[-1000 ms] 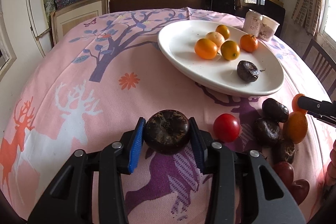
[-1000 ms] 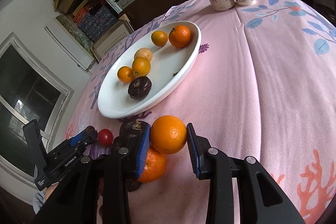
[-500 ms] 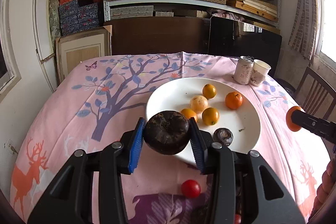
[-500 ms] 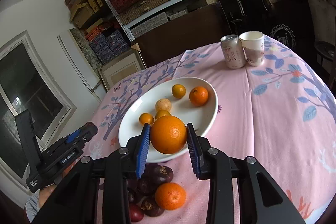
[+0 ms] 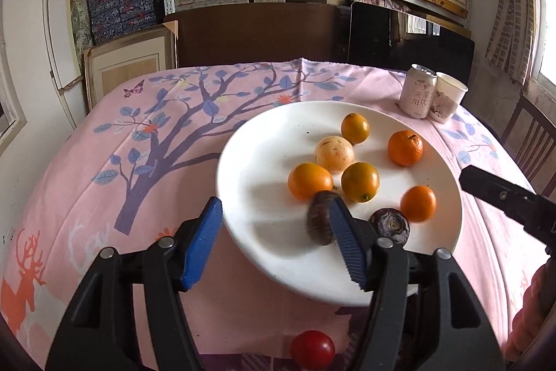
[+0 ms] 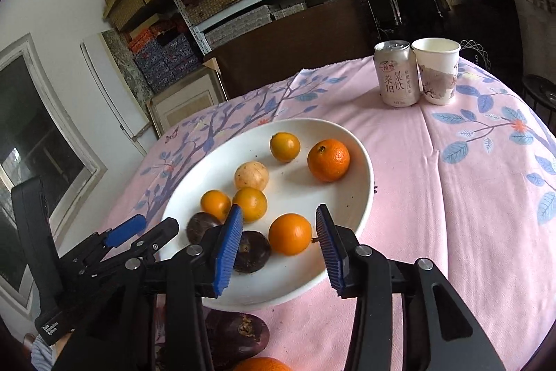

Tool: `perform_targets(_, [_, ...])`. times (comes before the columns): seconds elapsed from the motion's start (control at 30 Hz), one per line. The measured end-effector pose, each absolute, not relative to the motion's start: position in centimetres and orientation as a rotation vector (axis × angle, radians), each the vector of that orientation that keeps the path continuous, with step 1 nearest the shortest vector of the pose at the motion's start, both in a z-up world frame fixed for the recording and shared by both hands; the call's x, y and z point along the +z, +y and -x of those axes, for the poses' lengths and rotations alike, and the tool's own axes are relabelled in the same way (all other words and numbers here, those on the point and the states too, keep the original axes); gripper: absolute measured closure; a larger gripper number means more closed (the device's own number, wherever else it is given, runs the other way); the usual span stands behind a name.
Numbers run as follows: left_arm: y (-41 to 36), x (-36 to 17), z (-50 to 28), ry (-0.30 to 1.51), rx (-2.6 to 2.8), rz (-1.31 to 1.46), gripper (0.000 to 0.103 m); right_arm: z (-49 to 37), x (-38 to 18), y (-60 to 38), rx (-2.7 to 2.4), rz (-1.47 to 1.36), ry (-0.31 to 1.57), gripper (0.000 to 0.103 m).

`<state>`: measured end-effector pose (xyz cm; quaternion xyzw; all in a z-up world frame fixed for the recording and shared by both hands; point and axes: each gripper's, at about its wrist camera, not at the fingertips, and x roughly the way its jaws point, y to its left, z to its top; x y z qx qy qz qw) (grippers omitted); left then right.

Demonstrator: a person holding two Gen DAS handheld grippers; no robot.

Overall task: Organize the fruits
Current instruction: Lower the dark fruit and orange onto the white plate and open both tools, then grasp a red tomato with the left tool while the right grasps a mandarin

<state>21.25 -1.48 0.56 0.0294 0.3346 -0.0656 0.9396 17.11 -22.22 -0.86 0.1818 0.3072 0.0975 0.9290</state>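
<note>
A white plate on the pink cloth holds several orange fruits and dark passion fruits. My left gripper is open over the plate's near rim; a blurred dark passion fruit is beside its right pad, loose. My right gripper is open over the plate; an orange sits between its pads, released. Another dark passion fruit lies next to it.
A drink can and a paper cup stand at the far right. A red tomato, a dark fruit and an orange lie on the cloth near me. Shelves and a chair are behind the table.
Both grippers carried their fruit over the plate and opened. The orange has dropped onto the plate; the dark passion fruit is leaving the left gripper.
</note>
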Motion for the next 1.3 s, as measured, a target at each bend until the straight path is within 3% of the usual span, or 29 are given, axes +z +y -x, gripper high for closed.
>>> perform_targets(0.13, [-0.5,1.2,-19.2,0.652,-0.127,-0.081,0.037,-14.5,0.1,-22.9,0.19,-0.365,0.573,0.045])
perform_targets(0.37, [1.0,-0.7,-15.6,0.71,-0.142,-0.068,0.035,-11.6,-1.6,-24.0,0.171,-0.37,0.617,0.039])
perform_targets(0.5, [0.2,-1.2,-13.5,0.7,-0.174,-0.109,0.022,-9.9,-1.5,-25.0,0.158,-0.407,0.59,0.031])
perform_targets(0.77, [-1.6,-3.3,-14.3,0.774,-0.195,-0.198,0.021,-9.8,-1.6,-25.3,0.164,-0.423,0.607,0.031])
perform_targets(0.83, [-1.3,-3.5,-14.9,0.803,-0.21,-0.173,0.035,-9.8,-1.6,-25.1,0.171,-0.418,0.612,0.031])
perform_targets(1.03, [-2.1,-4.8,-16.0,0.882,-0.281,-0.159,0.056,-9.9,-1.7,-24.7,0.181,-0.409,0.63,0.031])
perform_targets(1.13, [-2.1,-4.8,-16.1,0.886,-0.295,-0.152,0.06,-9.9,-1.8,-24.6,0.186,-0.409,0.637,0.031])
perform_targets(1.2, [-2.0,-4.6,-16.0,0.88,-0.305,-0.147,0.072,-10.1,-2.0,-24.3,0.202,-0.41,0.659,0.031])
perform_targets(1.3, [-1.6,-4.2,-15.6,0.852,-0.278,-0.162,0.074,-10.5,-2.5,-23.6,0.228,-0.397,0.703,0.031])
